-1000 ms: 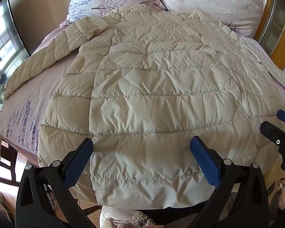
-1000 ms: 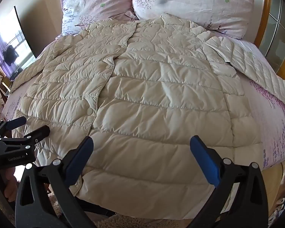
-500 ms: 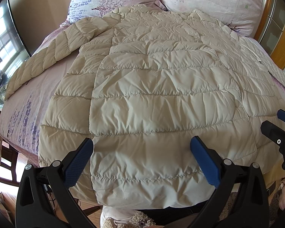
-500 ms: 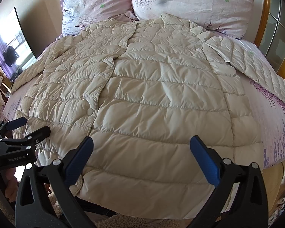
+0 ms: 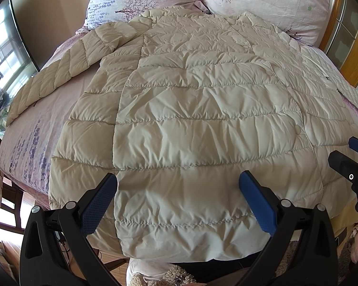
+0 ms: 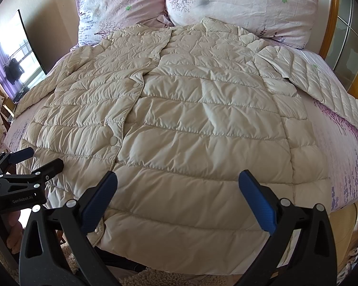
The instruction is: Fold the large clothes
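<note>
A large cream quilted down jacket (image 5: 191,119) lies flat and buttoned on the bed, collar toward the pillows, sleeves spread to both sides; it also shows in the right wrist view (image 6: 191,124). My left gripper (image 5: 179,200) is open and empty, hovering above the jacket's hem on its left half. My right gripper (image 6: 179,200) is open and empty above the hem on its right half. The right gripper shows at the right edge of the left wrist view (image 5: 350,162), and the left gripper at the left edge of the right wrist view (image 6: 35,164). The left sleeve (image 5: 57,76) and right sleeve (image 6: 322,88) lie outstretched.
The bed has a pink floral sheet (image 5: 28,133) and two pillows (image 6: 238,2) at the head. A wooden headboard frame (image 6: 341,35) stands at the right. A dark screen (image 6: 16,71) stands left of the bed. A fluffy rug (image 6: 155,278) lies below the foot.
</note>
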`<state>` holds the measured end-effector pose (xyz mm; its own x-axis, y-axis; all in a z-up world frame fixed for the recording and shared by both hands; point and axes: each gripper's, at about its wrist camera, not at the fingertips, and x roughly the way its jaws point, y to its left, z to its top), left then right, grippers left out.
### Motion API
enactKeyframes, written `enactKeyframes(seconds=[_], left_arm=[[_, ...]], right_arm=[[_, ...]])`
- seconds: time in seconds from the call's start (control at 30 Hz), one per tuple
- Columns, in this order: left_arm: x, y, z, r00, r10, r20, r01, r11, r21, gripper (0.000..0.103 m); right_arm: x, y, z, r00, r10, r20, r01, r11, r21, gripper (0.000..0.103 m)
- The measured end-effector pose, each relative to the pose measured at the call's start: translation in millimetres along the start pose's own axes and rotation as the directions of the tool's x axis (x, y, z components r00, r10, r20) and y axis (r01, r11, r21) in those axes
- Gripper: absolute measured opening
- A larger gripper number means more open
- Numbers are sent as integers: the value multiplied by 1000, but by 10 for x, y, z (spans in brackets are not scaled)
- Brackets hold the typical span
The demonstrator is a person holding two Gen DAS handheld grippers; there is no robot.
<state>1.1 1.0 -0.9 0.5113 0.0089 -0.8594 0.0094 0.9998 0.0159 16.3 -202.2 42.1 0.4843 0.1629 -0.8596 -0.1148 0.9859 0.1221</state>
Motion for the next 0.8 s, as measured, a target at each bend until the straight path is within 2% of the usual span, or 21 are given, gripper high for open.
enactKeyframes(seconds=[0.8], left_arm=[[-3,-7,-4,1000,3,2,-3,1000,2,102]], right_arm=[[-30,-14,5,1000,13,5,-13,1000,9,101]])
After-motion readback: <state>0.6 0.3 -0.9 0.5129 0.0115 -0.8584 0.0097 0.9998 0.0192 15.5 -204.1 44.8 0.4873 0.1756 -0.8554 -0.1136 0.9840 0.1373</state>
